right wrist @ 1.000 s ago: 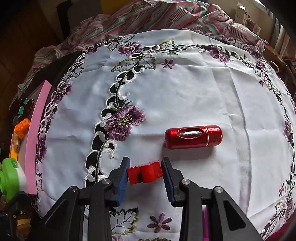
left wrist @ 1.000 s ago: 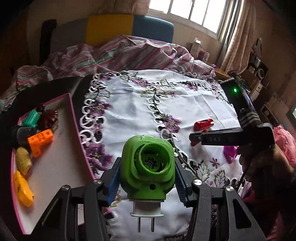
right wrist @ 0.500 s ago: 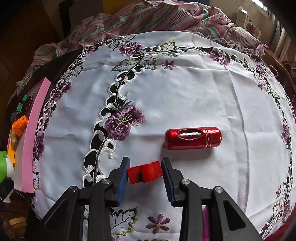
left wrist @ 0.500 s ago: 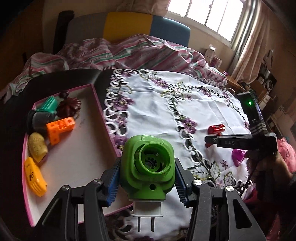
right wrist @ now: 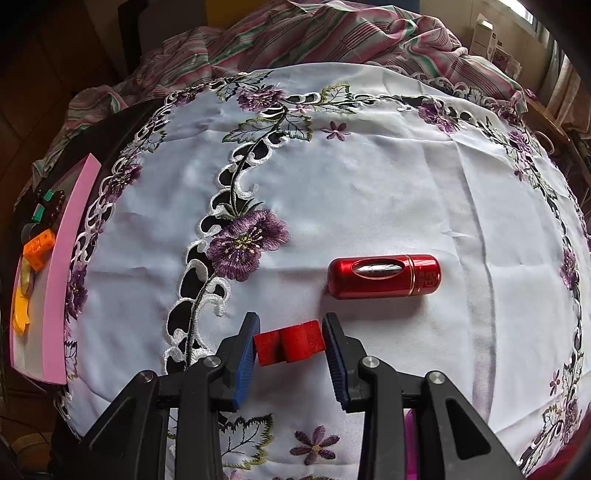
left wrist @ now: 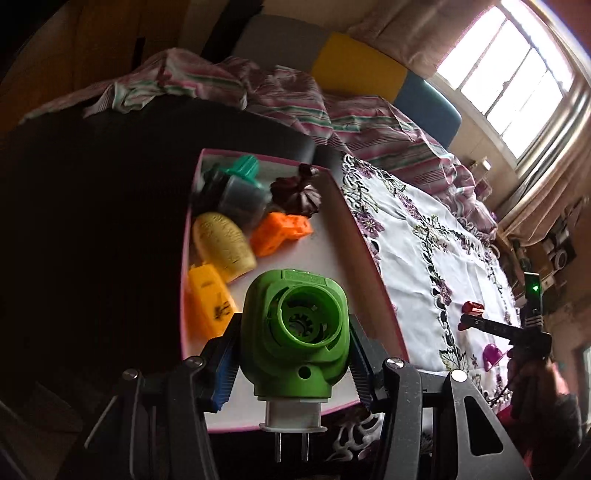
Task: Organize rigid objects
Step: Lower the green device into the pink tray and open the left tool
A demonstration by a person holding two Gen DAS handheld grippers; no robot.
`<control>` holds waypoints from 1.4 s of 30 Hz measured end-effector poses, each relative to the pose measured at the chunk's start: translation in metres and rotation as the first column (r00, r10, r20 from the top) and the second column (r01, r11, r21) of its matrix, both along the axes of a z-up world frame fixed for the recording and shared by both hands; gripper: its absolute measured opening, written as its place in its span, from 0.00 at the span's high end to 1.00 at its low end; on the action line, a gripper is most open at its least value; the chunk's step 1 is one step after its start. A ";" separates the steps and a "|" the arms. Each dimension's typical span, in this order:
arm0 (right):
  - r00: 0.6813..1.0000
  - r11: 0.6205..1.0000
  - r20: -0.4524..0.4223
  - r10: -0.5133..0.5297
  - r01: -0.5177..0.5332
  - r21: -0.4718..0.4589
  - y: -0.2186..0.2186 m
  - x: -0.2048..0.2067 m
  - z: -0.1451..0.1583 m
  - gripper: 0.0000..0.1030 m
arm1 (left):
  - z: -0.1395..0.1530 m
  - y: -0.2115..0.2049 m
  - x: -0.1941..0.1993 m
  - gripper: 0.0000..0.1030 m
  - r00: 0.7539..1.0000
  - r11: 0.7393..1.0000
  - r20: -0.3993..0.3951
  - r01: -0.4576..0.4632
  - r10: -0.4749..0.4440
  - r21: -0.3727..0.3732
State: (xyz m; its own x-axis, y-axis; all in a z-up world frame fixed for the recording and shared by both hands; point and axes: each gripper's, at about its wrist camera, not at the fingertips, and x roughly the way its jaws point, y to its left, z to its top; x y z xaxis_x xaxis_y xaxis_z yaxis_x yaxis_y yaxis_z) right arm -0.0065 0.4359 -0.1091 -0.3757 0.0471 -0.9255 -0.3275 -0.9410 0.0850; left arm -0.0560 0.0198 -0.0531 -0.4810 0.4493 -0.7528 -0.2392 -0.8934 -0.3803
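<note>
My left gripper (left wrist: pixel 294 326) is shut on a green plug-in device (left wrist: pixel 295 332), its two prongs pointing back toward the camera. It hangs over the near end of a pink-rimmed white tray (left wrist: pixel 332 251). In the tray lie an orange block (left wrist: pixel 280 232), a yellow ribbed piece (left wrist: pixel 223 243), an orange-yellow piece (left wrist: pixel 208 299), a grey and teal item (left wrist: pixel 240 188) and a brown flower-shaped item (left wrist: pixel 295 190). My right gripper (right wrist: pixel 290 345) is shut on a small red block (right wrist: pixel 290 345) low over the embroidered cloth (right wrist: pixel 369 177). A red metal cylinder (right wrist: pixel 384 277) lies just beyond it.
The tray (right wrist: pixel 62 266) stands at the cloth's left edge on a dark tabletop. A magenta piece (left wrist: pixel 493 354) lies near the person's hand that holds the right gripper. Striped bedding (right wrist: pixel 332 33) is heaped behind the table, with a window and shelves further back.
The left gripper has swung left with the green plug and rolled, so the tray now lies straight ahead of it. The right gripper and the red block have not moved.
</note>
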 end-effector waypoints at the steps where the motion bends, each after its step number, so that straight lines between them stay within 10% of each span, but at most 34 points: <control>1: 1.000 1.000 0.000 0.000 0.000 0.001 0.000 0.000 0.000 0.66 | -0.002 -0.002 0.000 0.49 1.000 1.000 0.003 -0.002 0.002 0.001; 19: 1.000 1.000 -0.002 -0.011 0.011 0.008 0.003 0.001 0.000 0.66 | -0.033 0.028 -0.011 0.41 0.993 0.988 0.091 0.087 -0.076 -0.126; 42: 1.000 0.997 0.006 0.005 -0.005 0.071 -0.006 0.001 0.001 0.66 | 0.038 0.015 0.018 0.40 0.955 0.931 -0.296 -0.133 0.028 -0.339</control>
State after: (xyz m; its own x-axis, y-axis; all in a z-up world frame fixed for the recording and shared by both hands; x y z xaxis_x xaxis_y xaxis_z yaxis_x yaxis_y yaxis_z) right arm -0.0052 0.4295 -0.1077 -0.3710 0.1108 -0.9220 -0.3228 -0.9463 0.0162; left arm -0.0381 0.0344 -0.0153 -0.7192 0.1318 -0.6822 -0.2112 -0.9768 0.0340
